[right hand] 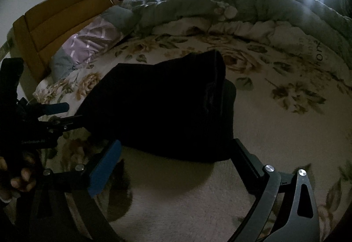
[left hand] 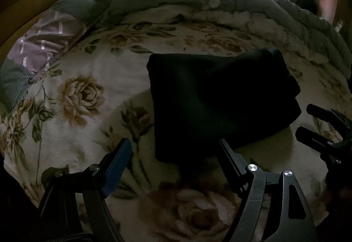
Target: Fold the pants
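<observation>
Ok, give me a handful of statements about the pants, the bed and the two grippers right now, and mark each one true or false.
1. The dark pants lie in a folded bundle on the floral blanket. True.
2. The left gripper is clamped on the pants. False: its jaws stand open, with nothing between the pads.
3. The right gripper is open and holds nothing. True.
4. The pants are white. False: they are black or very dark.
5. A rumpled grey-green quilt lies along the far side of the bed. True.
6. The headboard is blue. False: it is mustard brown.
</observation>
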A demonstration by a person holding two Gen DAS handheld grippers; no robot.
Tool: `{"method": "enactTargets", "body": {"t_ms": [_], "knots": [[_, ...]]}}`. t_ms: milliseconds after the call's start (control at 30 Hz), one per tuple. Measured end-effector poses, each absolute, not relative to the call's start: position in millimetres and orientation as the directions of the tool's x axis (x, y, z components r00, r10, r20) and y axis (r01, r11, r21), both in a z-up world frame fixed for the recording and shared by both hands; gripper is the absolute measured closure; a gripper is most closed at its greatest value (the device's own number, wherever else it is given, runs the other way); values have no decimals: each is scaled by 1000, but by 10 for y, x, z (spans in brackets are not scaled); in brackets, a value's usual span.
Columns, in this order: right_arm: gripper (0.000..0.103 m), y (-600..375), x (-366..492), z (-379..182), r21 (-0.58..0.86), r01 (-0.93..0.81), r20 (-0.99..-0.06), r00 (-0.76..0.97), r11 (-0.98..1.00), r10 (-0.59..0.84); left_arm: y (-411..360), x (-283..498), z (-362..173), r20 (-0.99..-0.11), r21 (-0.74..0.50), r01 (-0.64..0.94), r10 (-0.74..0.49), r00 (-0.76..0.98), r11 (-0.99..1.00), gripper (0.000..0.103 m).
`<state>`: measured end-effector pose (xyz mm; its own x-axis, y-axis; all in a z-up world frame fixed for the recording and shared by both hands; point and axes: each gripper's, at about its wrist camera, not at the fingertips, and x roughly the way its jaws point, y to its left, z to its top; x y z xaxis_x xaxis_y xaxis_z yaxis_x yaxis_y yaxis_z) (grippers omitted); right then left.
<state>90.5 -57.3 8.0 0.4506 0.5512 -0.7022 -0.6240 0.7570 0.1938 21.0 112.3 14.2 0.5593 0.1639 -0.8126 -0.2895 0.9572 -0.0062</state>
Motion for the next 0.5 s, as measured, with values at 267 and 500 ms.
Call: {"method": "enactTargets", "body": {"t_ms": [267, 500], "knots": [[5, -571, 894, 60, 194, -627, -701, 450, 755, 553, 1101, 205, 113, -812, 2, -285, 168, 559, 958, 24], [5, -547, 868, 42, 197, -635, -694, 448, 747, 564, 1090, 183, 111, -807, 5, -278, 168, 566, 961, 24]]}}
